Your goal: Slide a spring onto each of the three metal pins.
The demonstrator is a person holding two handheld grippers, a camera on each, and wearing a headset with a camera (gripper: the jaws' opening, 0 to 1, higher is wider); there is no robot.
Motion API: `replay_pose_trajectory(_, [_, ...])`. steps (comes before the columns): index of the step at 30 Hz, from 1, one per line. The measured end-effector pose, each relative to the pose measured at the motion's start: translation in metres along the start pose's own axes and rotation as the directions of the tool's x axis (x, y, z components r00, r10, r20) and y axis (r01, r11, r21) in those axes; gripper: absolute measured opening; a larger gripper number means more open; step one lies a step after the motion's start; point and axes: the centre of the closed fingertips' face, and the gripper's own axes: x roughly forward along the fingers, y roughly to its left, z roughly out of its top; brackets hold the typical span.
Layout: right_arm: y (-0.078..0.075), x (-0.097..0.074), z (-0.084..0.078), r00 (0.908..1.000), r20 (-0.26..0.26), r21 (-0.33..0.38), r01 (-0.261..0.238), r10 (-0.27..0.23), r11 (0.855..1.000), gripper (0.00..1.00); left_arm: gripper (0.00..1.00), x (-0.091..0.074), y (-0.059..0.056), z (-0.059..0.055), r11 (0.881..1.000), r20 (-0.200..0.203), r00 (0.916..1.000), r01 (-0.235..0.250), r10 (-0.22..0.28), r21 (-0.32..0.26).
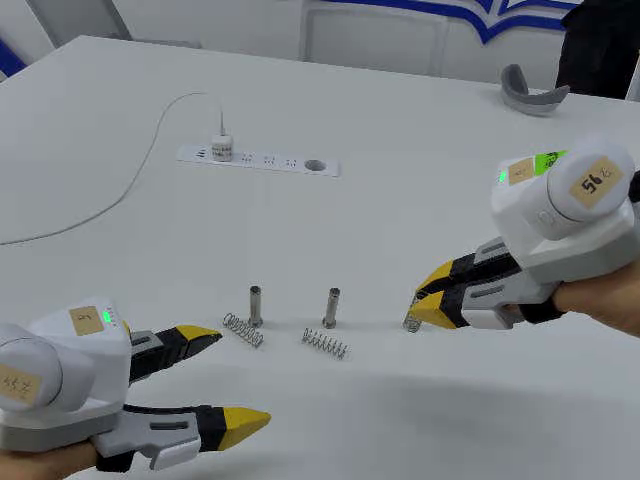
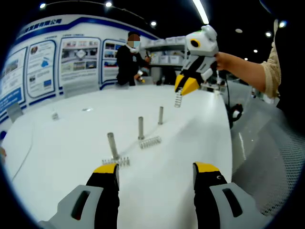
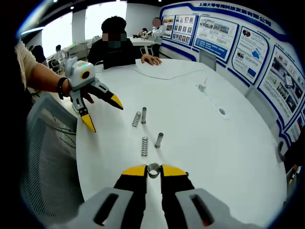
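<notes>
Head view first: our left gripper [image 1: 228, 378] sits low at the near left above the white tabletop [image 1: 420, 210], its fingers spread wide and holding nothing. Our right gripper [image 1: 425, 306] reaches in from the right, its fingers pinched on the held spring [image 1: 411, 322], whose lower end is close to the tabletop. A left pin [image 1: 256, 304] and a middle pin [image 1: 332, 305] stand upright. A first loose spring [image 1: 243, 330] lies just beside the left pin, and a second loose spring [image 1: 325, 343] lies in front of the middle pin.

Left gripper view: our own fingers [image 2: 107, 174] stand far apart. Beyond them we count three upright pins in a row, the far pin [image 2: 161, 115] last. The held spring [image 2: 178, 99] hangs from the right gripper [image 2: 187, 87], just beside that pin.

Right gripper view: our fingers [image 3: 136, 171] are closed on the held spring [image 3: 153, 170], which we see end-on as a small ring. The left gripper [image 3: 102, 114] gapes open at the far left.
</notes>
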Motion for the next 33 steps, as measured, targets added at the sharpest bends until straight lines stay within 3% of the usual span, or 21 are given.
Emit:
replay_pose_trajectory(4, [-0.012,0.000,-0.003,0.9995,-0.004,0.017,0.032,-0.032,0.999,0.12,0.65,0.001,0.000,0.000,1.000,0.001,1.0000,-0.001,0.001,-0.005])
replay_pose_trajectory(10, [-0.035,-0.001,-0.006,0.9925,-0.008,0.065,0.122,-0.122,0.990,0.12,0.67,0.001,-0.001,0.000,1.000,0.001,1.0000,-0.003,0.003,-0.013])
replay_pose_trajectory(17, [-0.054,0.004,-0.010,0.9850,-0.015,0.099,0.173,-0.172,0.980,0.12,0.68,0.001,-0.001,-0.002,1.000,0.000,1.0000,-0.005,0.005,-0.025])
replay_pose_trajectory(33, [-0.061,0.023,-0.021,0.9867,-0.045,0.143,0.161,-0.156,0.977,0.12,0.68,0.000,0.002,-0.005,0.999,-0.004,0.9999,-0.013,0.013,-0.039])
